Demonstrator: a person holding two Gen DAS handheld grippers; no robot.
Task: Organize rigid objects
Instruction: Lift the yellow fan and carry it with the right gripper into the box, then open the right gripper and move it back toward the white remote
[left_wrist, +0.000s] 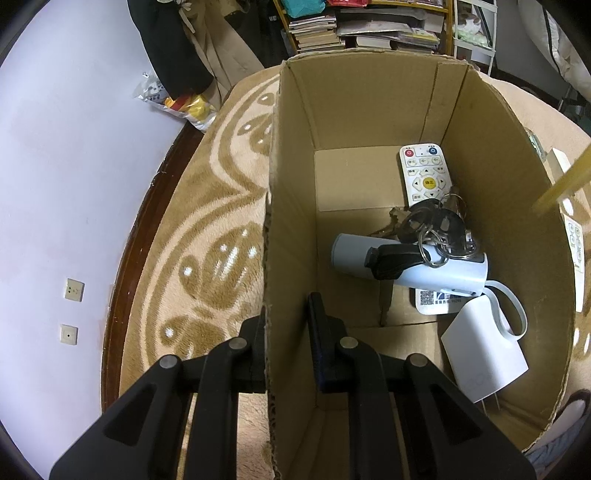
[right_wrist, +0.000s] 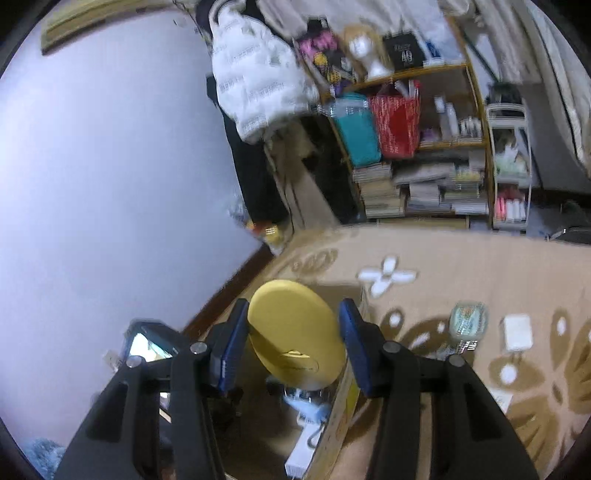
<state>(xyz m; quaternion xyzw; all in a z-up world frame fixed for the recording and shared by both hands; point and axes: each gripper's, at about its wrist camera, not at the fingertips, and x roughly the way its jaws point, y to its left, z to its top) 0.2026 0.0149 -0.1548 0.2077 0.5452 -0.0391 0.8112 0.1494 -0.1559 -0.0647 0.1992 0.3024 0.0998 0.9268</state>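
The cardboard box (left_wrist: 354, 110) already held a white remote (left_wrist: 424, 173), a bunch of keys (left_wrist: 439, 225), a pale grey cylinder-shaped device (left_wrist: 410, 266) and a white charger (left_wrist: 480, 350), so the sorting looked well along. The left gripper (left_wrist: 286, 332) straddled the box's near-left wall, one finger outside and one inside; whether it was actually pinching the cardboard I could not tell. In the right wrist view, the right gripper (right_wrist: 291, 332) had a yellow disc (right_wrist: 295, 336) between its blue pads, the jaws spread fairly wide and seemingly touching the disc's edges, poised over the open box. On the patterned rug (right_wrist: 443, 258), toward three o'clock of that gripper, a clear greenish item (right_wrist: 468, 319) and a small white block (right_wrist: 517, 332) lay outside the box, presumably left to collect. Only the left view showed the box's contents clearly; only the right view showed the disc's face and those loose items, though it was blurred.
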